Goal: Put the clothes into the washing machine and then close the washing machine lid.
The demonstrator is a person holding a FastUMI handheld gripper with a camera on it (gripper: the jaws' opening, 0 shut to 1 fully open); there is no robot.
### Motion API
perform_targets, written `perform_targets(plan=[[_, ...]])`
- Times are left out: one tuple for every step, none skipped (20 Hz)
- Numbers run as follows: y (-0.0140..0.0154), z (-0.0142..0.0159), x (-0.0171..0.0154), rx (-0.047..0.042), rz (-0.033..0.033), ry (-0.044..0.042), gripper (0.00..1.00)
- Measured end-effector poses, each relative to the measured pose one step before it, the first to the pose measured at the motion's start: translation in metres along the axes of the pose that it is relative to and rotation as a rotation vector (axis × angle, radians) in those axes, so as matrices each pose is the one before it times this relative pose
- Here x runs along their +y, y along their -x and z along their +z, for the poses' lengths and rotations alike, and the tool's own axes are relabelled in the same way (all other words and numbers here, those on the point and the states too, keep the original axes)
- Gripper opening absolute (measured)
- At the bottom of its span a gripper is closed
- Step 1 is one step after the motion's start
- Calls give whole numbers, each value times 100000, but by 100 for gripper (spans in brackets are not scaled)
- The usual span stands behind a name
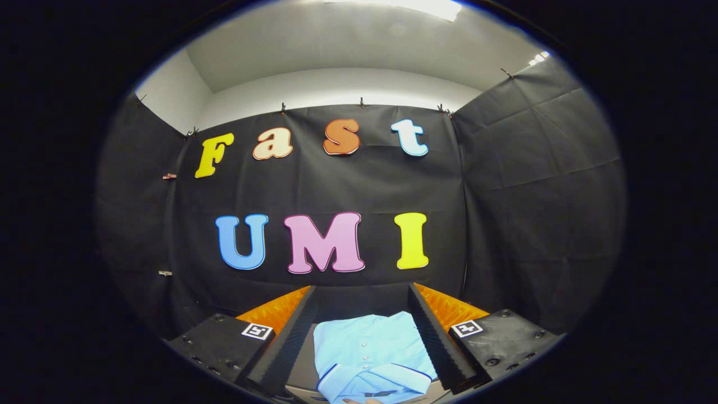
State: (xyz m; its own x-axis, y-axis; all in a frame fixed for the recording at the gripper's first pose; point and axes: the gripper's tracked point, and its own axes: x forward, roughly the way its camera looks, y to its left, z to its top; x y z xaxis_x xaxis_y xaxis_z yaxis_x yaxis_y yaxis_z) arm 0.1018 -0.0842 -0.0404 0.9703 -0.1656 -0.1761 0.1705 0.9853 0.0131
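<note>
Between fingers, low down: folded shirt (367,350), lying on some surface I can't make out; gripper (362,303) spread wide, fingers either side of shirt, neither seems to be pressing it, so nothing held afaict; booth wall (521,196) beyond; looks like early days; shirt still needs grabbing, dropping into washer, then lid shut; basically everything left.

No readable text apart from wall letters.

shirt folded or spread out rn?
Folded. The light blue shirt lies between the open gripper fingers with its button placket up and a sleeve tucked across the front; neither finger presses on it.
</note>
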Motion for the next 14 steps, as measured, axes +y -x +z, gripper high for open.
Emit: perform_targets(plan=[[-1194,-601,-219,2632,-218,-75,99],[-1300,-664,-124,2630,-328,-52,98],[-1262,-641,-211,2607,-313,101,98],[-1294,-611,-17,2550,58,36,98],[-1195,-780,-79,2944,-251,-131,98],[-1204,-891,-142,3128,-210,-331,98],[-964,-708,59,3159,96,-579,98],[-910,-797,29,2772,165,-424,98],[-963,-655,-72,2305,-110,-258,98],[-900,-605,-119,2140,-427,-68,98],[-919,-637,-136,2211,-577,101,98],[-822,-721,-163,2455,-679,126,98],[-815,-730,-81,2662,-413,47,98],[-812,-757,-115,2785,-525,-12,98]])
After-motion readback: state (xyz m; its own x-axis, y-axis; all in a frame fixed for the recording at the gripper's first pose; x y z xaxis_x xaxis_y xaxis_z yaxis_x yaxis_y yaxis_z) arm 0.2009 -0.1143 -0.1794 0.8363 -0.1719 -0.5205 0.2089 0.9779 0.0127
